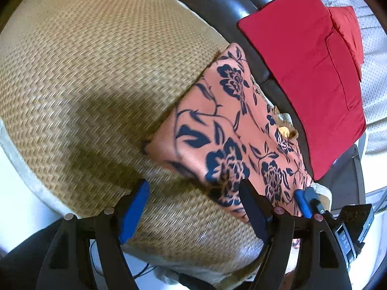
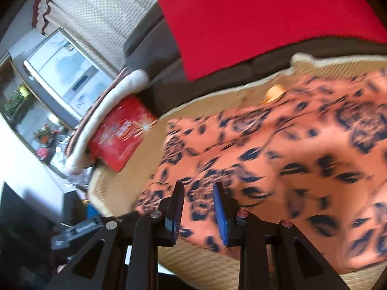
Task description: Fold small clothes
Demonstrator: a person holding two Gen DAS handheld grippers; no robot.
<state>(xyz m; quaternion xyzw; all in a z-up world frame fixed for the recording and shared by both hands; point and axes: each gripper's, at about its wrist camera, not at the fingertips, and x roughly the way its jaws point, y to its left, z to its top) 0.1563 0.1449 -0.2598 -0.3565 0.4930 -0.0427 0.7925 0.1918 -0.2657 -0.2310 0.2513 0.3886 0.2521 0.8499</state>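
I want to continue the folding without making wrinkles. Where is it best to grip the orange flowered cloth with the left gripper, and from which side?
Probably the near-left corner of the orange flowered cloth, reached from the bare woven mat side. That corner lies flat at the cloth's edge, and the open left gripper already points toward it with nothing between its fingers.

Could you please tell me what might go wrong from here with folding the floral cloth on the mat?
1. The floral cloth reaches the mat edge near the sofa, so a tug could drag it off.
2. The left tongs are open beside the cloth and may pinch the mat instead.
3. The yellow piece could get folded in.
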